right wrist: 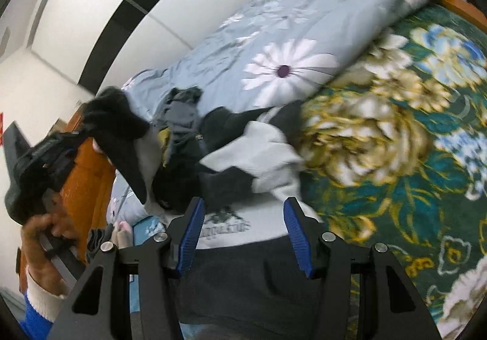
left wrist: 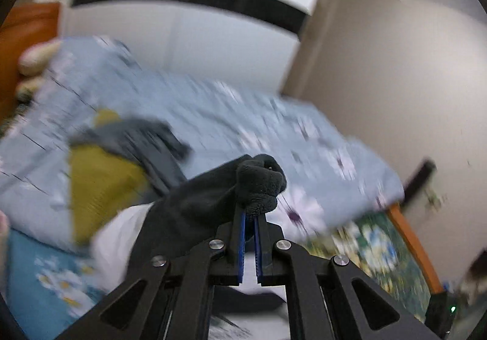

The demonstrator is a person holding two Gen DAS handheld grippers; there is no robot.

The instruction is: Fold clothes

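Note:
A dark grey and white fleece sweatshirt (right wrist: 243, 218) lies on the bed, partly bunched. My left gripper (left wrist: 250, 212) is shut on its dark cuff (left wrist: 258, 181) and holds that sleeve lifted; it shows in the right wrist view (right wrist: 79, 136) at left, the sleeve (right wrist: 121, 139) hanging from it. My right gripper (right wrist: 243, 233) is open, hovering just above the sweatshirt's white chest with a printed logo (right wrist: 226, 222). A grey garment (right wrist: 179, 114) and a yellow-green one (left wrist: 100, 178) lie behind the sweatshirt.
A pale blue daisy-print quilt (right wrist: 289, 44) is heaped along the far side of the bed. A green floral blanket (right wrist: 395, 142) covers the bed at right. An orange wooden bed frame (right wrist: 91, 169) stands at left. White wardrobe doors (left wrist: 182, 44) stand behind.

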